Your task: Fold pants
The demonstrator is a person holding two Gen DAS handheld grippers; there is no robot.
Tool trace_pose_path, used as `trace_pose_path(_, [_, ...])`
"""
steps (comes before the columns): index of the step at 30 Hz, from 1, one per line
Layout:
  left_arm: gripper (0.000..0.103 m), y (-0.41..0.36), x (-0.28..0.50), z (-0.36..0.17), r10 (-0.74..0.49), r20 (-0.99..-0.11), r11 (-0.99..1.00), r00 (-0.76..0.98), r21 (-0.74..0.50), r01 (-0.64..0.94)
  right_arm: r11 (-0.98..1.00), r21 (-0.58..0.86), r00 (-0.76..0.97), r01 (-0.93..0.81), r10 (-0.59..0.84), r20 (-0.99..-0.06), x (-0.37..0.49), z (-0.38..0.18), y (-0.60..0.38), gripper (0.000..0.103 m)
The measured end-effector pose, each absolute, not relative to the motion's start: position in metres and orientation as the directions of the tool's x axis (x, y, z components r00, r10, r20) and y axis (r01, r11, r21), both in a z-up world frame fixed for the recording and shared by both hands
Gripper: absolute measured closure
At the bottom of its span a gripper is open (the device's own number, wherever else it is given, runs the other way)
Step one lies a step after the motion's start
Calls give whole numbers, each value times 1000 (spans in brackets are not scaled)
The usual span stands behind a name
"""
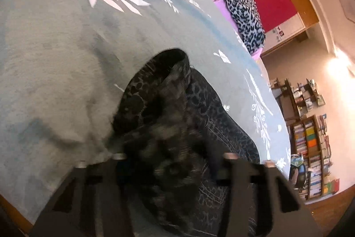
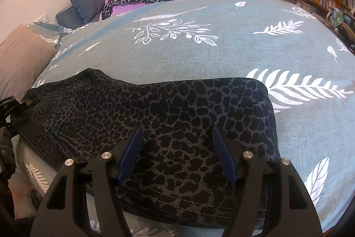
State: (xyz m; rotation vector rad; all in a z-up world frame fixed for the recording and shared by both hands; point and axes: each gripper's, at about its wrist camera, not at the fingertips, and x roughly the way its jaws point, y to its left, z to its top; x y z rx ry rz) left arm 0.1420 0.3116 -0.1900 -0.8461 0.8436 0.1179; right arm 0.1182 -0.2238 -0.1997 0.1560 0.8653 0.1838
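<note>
Dark leopard-print pants (image 2: 155, 117) lying across the near edge of the bed (image 2: 199, 54), on the teal leaf-print cover. At the left end, left tongs (image 1: 173, 161) blurred, with bunched waistband fabric between the jaws; whether actually pinched cannot be told. At the right end, right tongs (image 2: 175, 148) clearly parted above the cloth, gripping nothing. Likely risks: a thick, uneven bunch slipping free on the lift, or a skewed fold if only one end gets carried. Hidden: left fingertips lost in blur, near hem cut off below.
</note>
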Motion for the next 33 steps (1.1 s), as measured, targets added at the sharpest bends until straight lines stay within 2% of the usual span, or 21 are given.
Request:
trace_pose_path(1, [75, 310, 143, -189, -227, -695, 677, 682, -616, -403, 973, 210, 634, -98, 223, -740, 118, -200, -224, 36])
trace_pose_path(4, [81, 303, 142, -176, -234, -674, 695, 701, -620, -364, 971, 216, 634, -100, 230, -738, 118, -199, -225, 36])
trace_pose_path(11, [84, 257, 141, -120, -248, -614, 784, 750, -581, -217, 963, 249, 640, -102, 256, -725, 115, -198, -231, 36])
trace_pose_path(21, [84, 125, 146, -51, -408, -553, 854, 727, -513, 89, 933, 345, 724, -99, 306, -618, 96, -171, -265, 36])
trace_pose_path(26, [85, 51, 150, -39, -481, -573, 861, 664, -454, 231, 922, 380, 751, -70, 299, -588, 88, -167, -294, 36])
trace_pose_path(33, [85, -55, 151, -61, -529, -652, 847, 543, -362, 390, 901, 434, 762, -9, 287, -580, 76, -180, -331, 36])
